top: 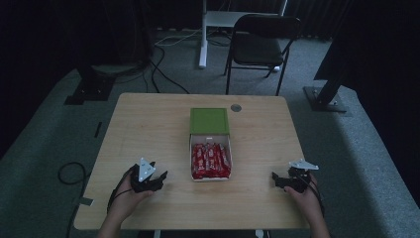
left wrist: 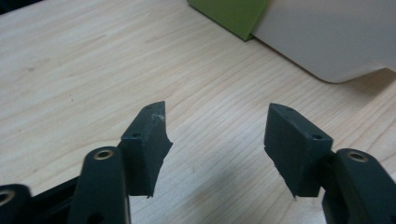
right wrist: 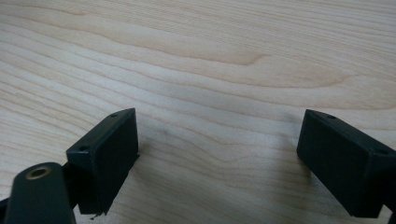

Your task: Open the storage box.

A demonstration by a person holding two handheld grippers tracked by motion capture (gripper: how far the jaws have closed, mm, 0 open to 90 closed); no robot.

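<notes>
Left gripper (top: 159, 177), near edge of table (top: 148, 119), left of box (top: 210, 159): jaws apart w/ nothing between, just bare wood under them in left gripper view (left wrist: 215, 149). Right gripper (top: 275, 177), near edge on the other side, well apart from box: jaws wide, empty, over bare tabletop (right wrist: 217, 154). Box sits mid-table betw. both grippers, white tray pulled toward the person, packed w/ red wrapped bars (top: 211, 160); print too small to read. Green sleeve (top: 209, 121) covers tray's far end. Farther back, chair (top: 260, 44) on the floor, surroundings dark.
</notes>
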